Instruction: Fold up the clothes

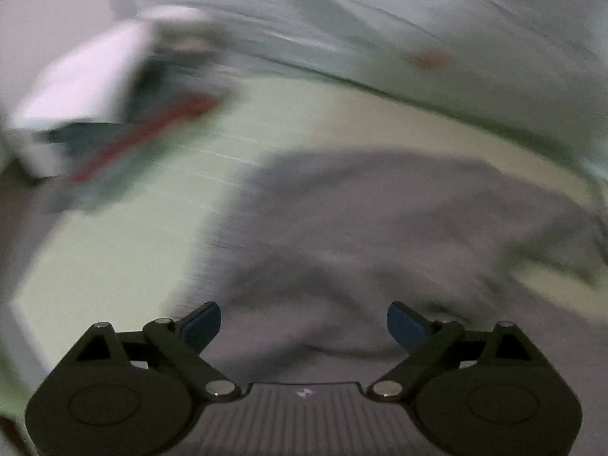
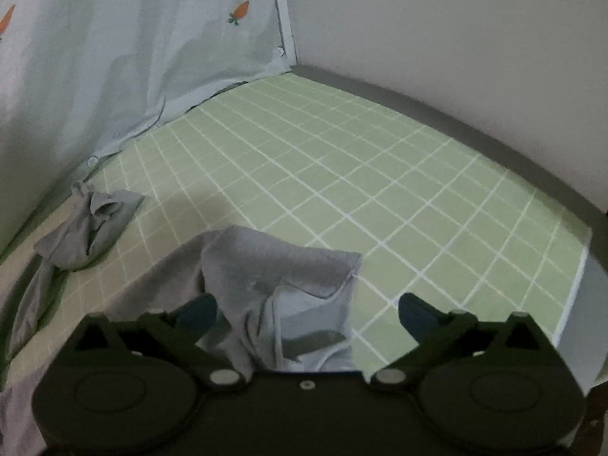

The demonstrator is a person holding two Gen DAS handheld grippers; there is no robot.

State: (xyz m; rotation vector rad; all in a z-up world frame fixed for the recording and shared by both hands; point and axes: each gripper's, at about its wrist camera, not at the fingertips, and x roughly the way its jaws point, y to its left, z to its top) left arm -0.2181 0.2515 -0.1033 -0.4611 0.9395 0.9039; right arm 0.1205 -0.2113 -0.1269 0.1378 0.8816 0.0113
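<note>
On the bed: a green checked sheet [image 2: 342, 174] carries a grey garment [image 2: 266, 266], crumpled, not yet folded.
Garment position: it lies at the near edge of the sheet, directly under and ahead of both tools; a twisted part [image 2: 91, 224] trails off to the far left.
Left tool [image 1: 304, 326]: fingers stand wide apart, nothing between the pads; grey cloth [image 1: 380, 228] spreads just below and beyond them.
Right tool [image 2: 307, 315]: fingers stand wide apart; a raised fold of the garment sits between them, closer to the left finger, with no pad pressing on it.
Key relation: the cloth runs left to right across the near edge, judged its long axis; the right tool is the nearer to a graspable hem [image 2: 353, 262], which lies just ahead of it.
Background: a pale curtain [image 2: 152, 38] with carrot print hangs at far left; a plain wall [image 2: 456, 38] closes the far right.
Hard to make out: the left wrist view is heavily smeared; a white and red shape [image 1: 95, 106] at far left cannot be identified. The garment's type and full outline are cut off by the tool bodies.
</note>
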